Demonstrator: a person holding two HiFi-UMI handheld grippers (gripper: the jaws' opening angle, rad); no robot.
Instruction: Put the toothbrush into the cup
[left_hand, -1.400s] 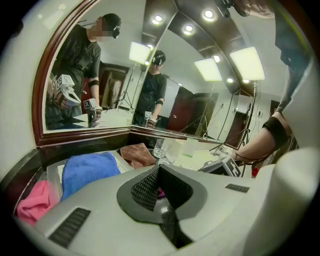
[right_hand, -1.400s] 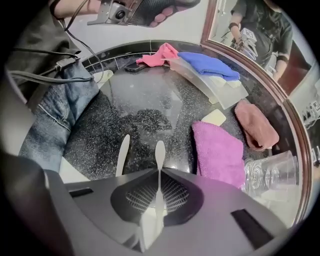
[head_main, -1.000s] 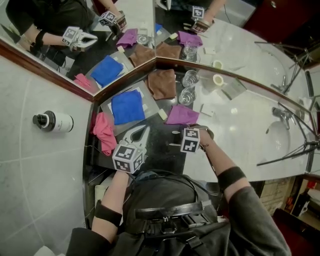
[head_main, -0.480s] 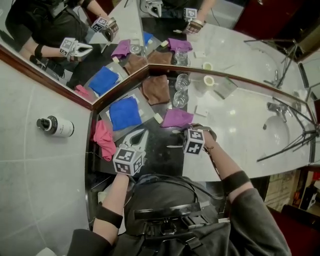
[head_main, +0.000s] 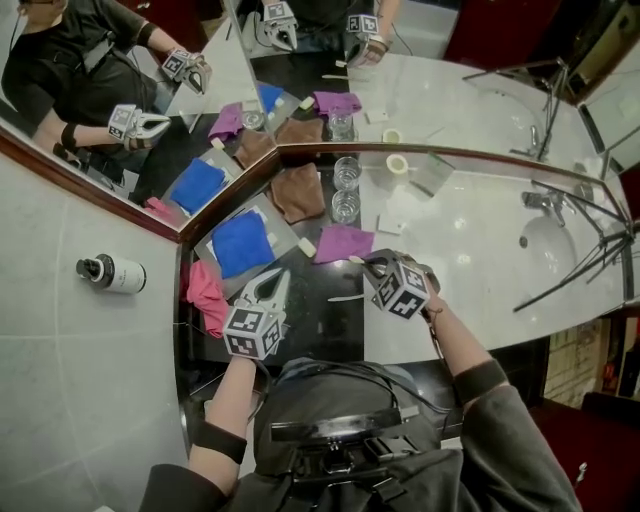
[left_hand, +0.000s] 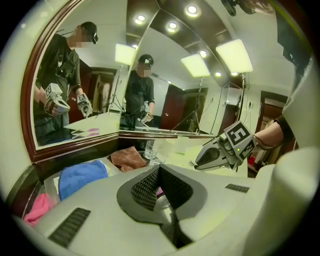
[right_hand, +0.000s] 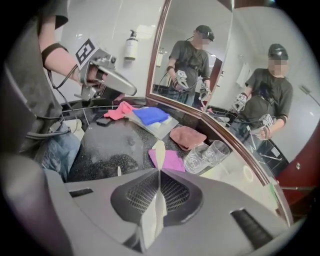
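Right gripper view: the right gripper (right_hand: 159, 175), jaws pinching the slim cream plastic toothbrush (right_hand: 158, 150), has risen off the dark stone counter (right_hand: 110, 145); pick-up appears complete, and the clear glass cups (right_hand: 196, 161) wait ahead-right.

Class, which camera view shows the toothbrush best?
The right gripper view: the toothbrush sits close up, clamped in the right gripper, most of its length showing. The head view shows only a small pale end beyond that gripper. In the left gripper view I cannot make it out.
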